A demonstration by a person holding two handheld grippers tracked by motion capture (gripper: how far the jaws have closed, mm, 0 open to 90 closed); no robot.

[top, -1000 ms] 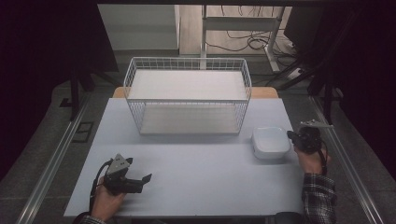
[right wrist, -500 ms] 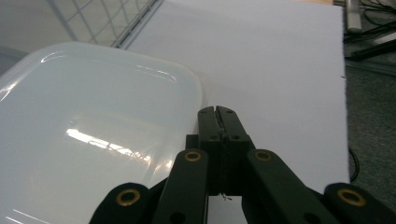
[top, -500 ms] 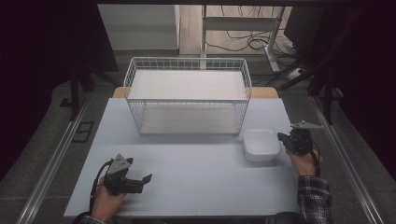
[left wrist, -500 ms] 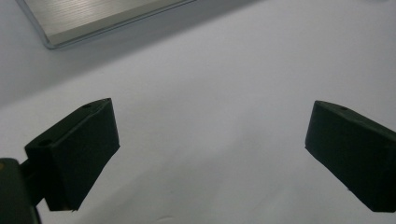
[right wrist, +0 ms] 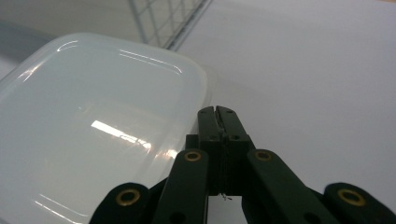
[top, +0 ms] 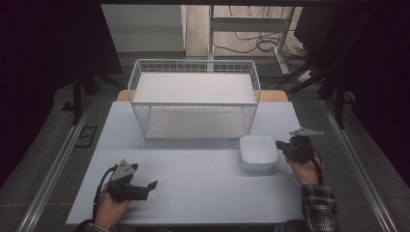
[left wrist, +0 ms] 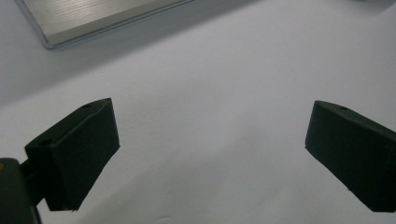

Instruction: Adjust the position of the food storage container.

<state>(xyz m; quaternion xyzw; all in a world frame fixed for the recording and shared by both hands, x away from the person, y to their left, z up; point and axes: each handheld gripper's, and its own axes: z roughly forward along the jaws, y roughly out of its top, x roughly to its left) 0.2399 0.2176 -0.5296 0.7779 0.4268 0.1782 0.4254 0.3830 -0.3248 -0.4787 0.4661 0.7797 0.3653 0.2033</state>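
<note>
Surface [top: 193, 179]: pale, flat; carried all items listed below.
Wire basket [top: 193, 99]: white, stood at the far middle of the surface, well apart from both claws.
Container [top: 258, 152]: white, lidded, rounded corners; sat near the basket's right front corner, just left of the right claw.
Left claw [top: 151, 186]: at the near left, jaws spread wide, nothing between them.
Right claw [top: 279, 144]: jaws pressed together, tips at the container's right edge; contact could not be confirmed.

The white container [top: 258, 152] has slid left across the table; the right tongs [top: 279, 144] followed it.
</note>
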